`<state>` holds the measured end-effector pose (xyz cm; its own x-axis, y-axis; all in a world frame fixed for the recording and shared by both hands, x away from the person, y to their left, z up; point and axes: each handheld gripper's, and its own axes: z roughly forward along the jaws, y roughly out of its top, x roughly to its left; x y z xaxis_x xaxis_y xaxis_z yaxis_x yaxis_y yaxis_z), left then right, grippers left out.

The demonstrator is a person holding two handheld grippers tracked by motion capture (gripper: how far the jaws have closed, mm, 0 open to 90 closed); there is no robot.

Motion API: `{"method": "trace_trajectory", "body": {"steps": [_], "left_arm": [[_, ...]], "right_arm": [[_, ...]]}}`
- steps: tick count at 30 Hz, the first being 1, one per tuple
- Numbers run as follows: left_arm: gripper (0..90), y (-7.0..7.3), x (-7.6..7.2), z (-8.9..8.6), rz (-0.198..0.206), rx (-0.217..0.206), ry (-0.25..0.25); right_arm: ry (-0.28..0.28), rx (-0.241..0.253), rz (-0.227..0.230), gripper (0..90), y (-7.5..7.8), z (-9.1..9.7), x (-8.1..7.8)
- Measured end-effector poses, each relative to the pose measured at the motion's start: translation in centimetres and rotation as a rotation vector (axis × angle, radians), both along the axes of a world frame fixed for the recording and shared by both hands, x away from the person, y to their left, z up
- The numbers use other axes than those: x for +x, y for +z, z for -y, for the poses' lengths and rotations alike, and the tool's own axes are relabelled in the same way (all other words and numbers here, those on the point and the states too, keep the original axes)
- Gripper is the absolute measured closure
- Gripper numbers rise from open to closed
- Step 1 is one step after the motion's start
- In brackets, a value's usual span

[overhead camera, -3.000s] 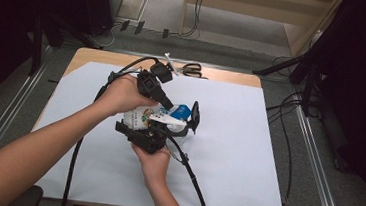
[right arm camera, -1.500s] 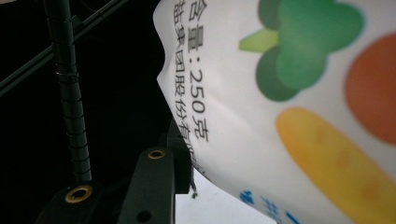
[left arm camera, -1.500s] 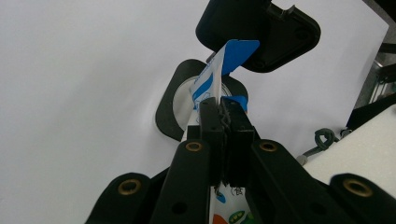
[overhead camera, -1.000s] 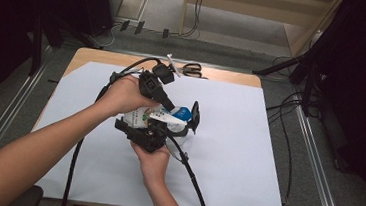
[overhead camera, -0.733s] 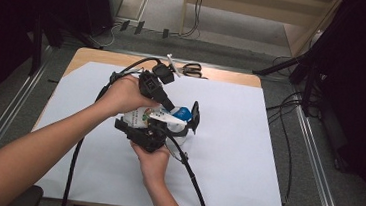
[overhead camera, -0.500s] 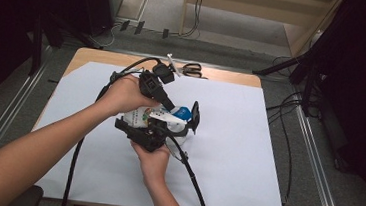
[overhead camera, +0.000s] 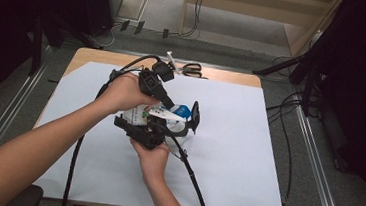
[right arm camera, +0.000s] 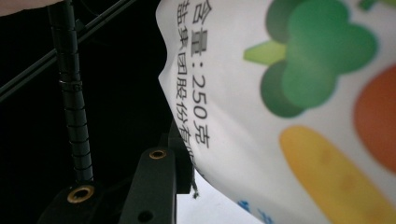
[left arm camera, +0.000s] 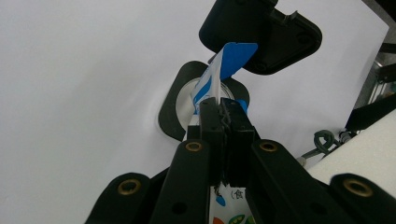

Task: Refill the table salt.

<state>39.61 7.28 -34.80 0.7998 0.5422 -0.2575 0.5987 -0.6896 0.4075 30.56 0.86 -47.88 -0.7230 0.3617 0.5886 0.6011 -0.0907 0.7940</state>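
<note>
Nearest the person, the right hand-held gripper (overhead camera: pixel 169 127) sits low over the surface (overhead camera: pixel 247 154), gripped from below by the right hand (overhead camera: pixel 152 156). Its own view has the printed pouch (right arm camera: pixel 299 107) pressed close against the lens, with one black jaw meeting the pouch's lower edge. Whether the jaws are actually clamped on it cannot be told from these pictures. Judged from the pose, this gripper serves to steady the body of the pouch.

Just beyond it, the left hand-held gripper (left arm camera: pixel 223 114), held in the left hand (overhead camera: pixel 124 92), has its jaws pressed together on the pouch's thin upper edge, where a blue corner tab (left arm camera: pixel 236 56) stands clear above the jaw tips. The likely purpose is to pinch the top seal while the other end is restrained, as for tearing or pulling open; that is a judgement only.

The pouch (overhead camera: pixel 162 116) hangs between the two grippers, near the middle of the white sheet (overhead camera: pixel 224 187), lifted rather than lying flat.

Farther off, at the back edge of the surface, lies a pair of scissors (overhead camera: pixel 191 69), well apart from the work and untouched.

Count: one pouch, two hand-held grippers, two hands, one white sheet, one pair of scissors. One cable (overhead camera: pixel 192 176) trails from the right gripper toward the near edge.
</note>
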Motion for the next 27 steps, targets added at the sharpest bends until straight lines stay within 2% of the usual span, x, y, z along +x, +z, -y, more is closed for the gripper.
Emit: {"method": "trace_trajectory", "body": {"steps": [27], "left_arm": [[89.7,-0.03,0.36,0.06,-0.025,-0.015,0.006]], "right_arm": [[-0.003,0.006,0.016,71.4,0.34,0.08,-0.02]]}}
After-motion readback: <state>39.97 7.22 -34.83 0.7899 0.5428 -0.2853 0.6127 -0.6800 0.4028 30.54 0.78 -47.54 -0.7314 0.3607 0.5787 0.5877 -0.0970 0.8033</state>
